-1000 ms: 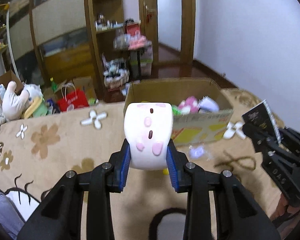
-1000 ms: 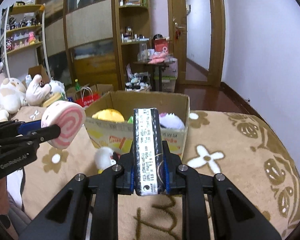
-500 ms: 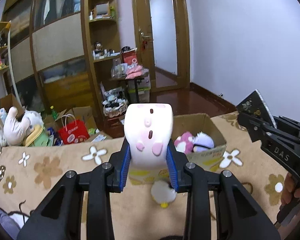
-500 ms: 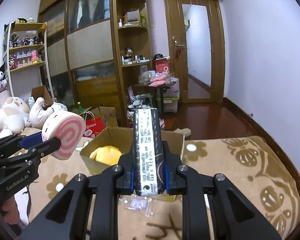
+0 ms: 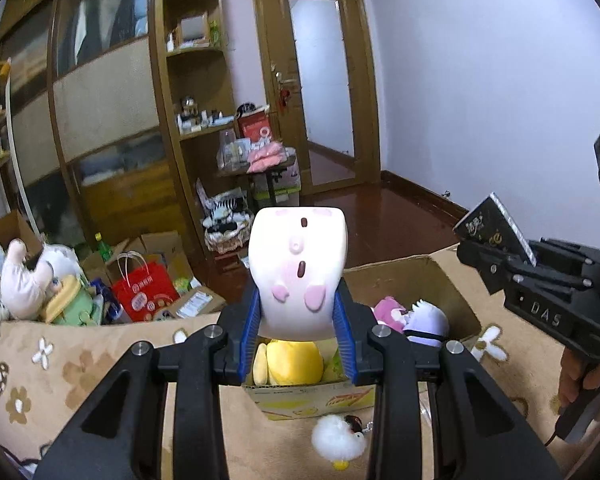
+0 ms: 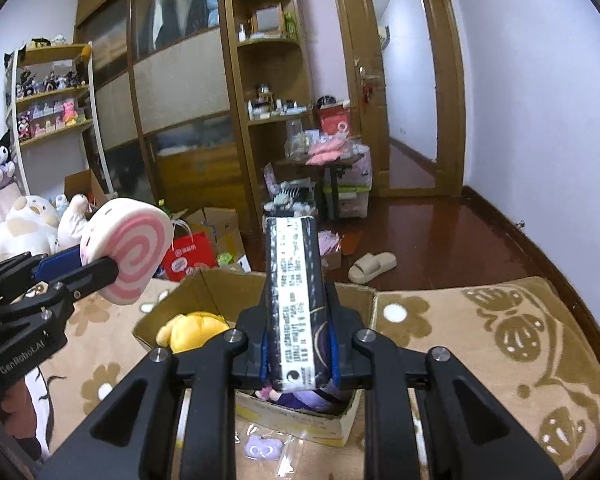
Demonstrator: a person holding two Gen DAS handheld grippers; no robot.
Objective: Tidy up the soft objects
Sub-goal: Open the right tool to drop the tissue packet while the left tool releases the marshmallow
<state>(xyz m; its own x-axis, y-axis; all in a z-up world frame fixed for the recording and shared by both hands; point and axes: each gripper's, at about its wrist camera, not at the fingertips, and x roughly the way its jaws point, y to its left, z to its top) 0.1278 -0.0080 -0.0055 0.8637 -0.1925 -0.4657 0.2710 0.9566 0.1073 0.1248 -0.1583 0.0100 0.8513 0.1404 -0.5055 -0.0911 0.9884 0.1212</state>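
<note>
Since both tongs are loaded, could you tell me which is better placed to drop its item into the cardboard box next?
Probably the left. The left tongs hold the swirl-roll plush directly above the open cardboard box. The right tongs hold a dark packet, not clearly soft.

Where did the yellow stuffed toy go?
The yellow stuffed toy lies inside the cardboard box on the flowered blanket, at the box's left end, just below the swirl cake toy held by the left gripper.
</note>
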